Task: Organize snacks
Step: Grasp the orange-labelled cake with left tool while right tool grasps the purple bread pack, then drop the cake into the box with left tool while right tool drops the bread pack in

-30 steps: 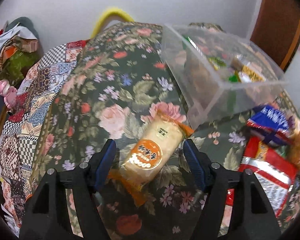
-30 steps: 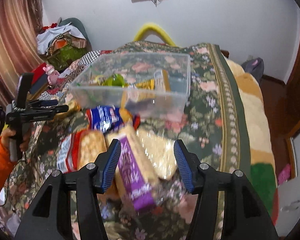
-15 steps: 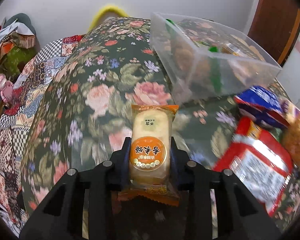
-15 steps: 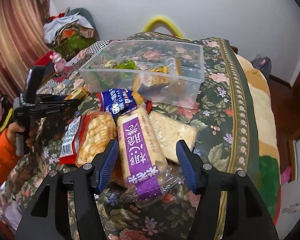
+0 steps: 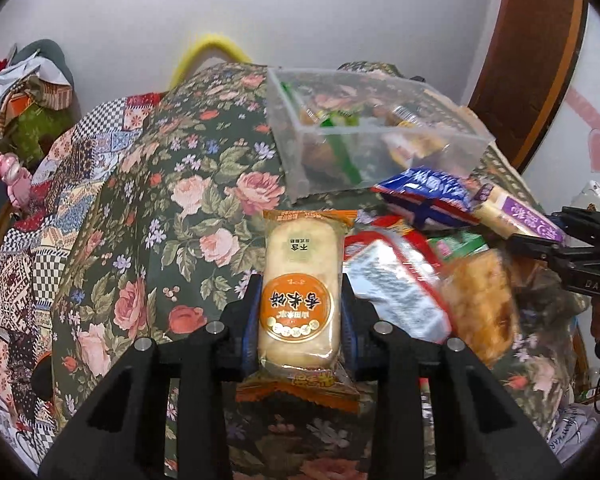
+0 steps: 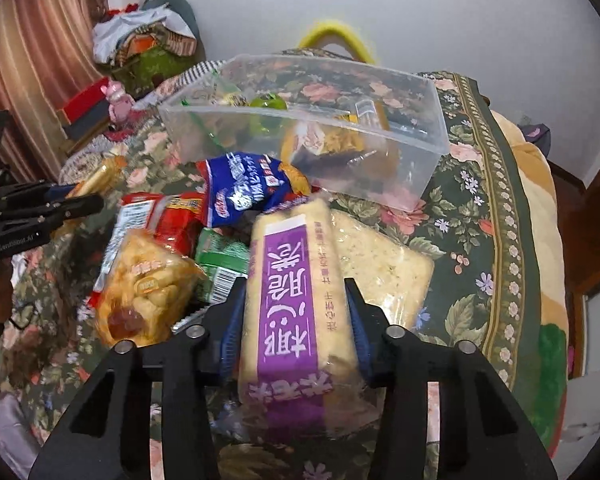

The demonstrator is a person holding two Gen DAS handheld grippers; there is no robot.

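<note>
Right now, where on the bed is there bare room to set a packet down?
Bare floral bedspread lies left of the clear bin, up to the patchwork quilt. A second strip runs right of the bin and the pale cracker pack, along the border. The packet pile in front of the bin is crowded.

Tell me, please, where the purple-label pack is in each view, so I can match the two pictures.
Left wrist: the purple-label pack is at the far right, small, behind the blue bag, its near end at the right gripper.
Right wrist: it is at centre bottom, large, between the right gripper's jaws, which are shut on it.
Shared landmark: the clear box, beyond the snack pile in both.
</note>
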